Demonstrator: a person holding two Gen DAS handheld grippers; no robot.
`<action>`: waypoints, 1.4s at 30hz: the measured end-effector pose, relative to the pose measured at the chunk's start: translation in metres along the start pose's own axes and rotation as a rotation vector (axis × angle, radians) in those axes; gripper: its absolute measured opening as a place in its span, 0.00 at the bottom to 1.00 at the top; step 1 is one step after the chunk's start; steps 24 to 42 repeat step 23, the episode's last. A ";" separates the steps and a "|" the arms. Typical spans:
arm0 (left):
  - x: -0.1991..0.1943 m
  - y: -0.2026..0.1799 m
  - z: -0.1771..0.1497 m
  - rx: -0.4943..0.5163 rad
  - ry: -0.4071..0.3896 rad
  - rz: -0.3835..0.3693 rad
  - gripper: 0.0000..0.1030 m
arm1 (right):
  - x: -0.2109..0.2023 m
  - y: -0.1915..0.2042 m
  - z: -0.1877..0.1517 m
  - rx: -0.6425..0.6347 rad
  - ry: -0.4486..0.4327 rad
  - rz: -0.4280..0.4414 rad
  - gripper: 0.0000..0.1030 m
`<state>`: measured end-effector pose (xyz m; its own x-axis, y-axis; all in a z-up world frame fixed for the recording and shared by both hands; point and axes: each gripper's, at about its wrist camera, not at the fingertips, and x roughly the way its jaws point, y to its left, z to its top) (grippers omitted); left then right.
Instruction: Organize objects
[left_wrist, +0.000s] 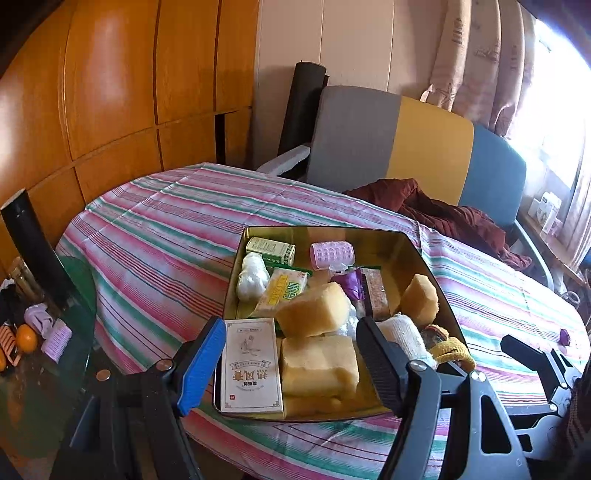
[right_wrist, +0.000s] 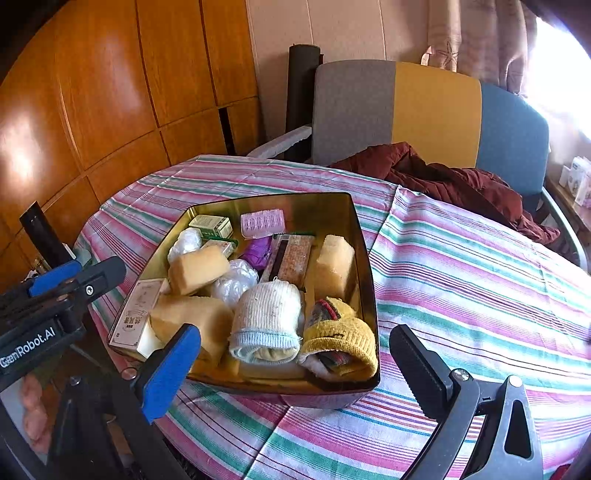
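A gold metal tin (left_wrist: 332, 232) (right_wrist: 365, 258) stands on the striped tablecloth, full of items: yellow sponges (left_wrist: 317, 362) (right_wrist: 195, 267), a white flat box (left_wrist: 251, 365) (right_wrist: 136, 314), a pink hair roller (left_wrist: 332, 253) (right_wrist: 262, 220), a green box (left_wrist: 271, 251), a white rolled sock (right_wrist: 267, 317) and a yellow sock (right_wrist: 343, 339). My left gripper (left_wrist: 291, 358) is open and empty, its fingers over the tin's near edge. My right gripper (right_wrist: 295, 354) is open and empty, straddling the tin's near side.
A small purple item (left_wrist: 564, 336) lies on the cloth to the right. A chair (right_wrist: 424, 107) with a dark red jacket (right_wrist: 461, 184) stands behind the table. A glass side table (left_wrist: 44, 332) with oranges and clutter sits to the left. Wooden cabinets line the wall.
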<state>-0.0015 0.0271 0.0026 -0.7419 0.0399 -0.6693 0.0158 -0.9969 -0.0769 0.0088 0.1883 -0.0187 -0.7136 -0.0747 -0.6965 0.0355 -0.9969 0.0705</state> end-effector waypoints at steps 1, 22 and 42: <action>0.000 0.001 0.000 -0.002 -0.002 0.000 0.72 | 0.000 0.001 0.000 -0.004 0.000 -0.002 1.00; -0.002 0.002 -0.002 0.027 -0.058 0.011 0.67 | 0.004 0.006 -0.001 -0.029 0.001 -0.012 1.00; -0.001 0.001 -0.002 0.028 -0.053 0.007 0.67 | 0.003 0.006 -0.001 -0.027 -0.005 -0.010 1.00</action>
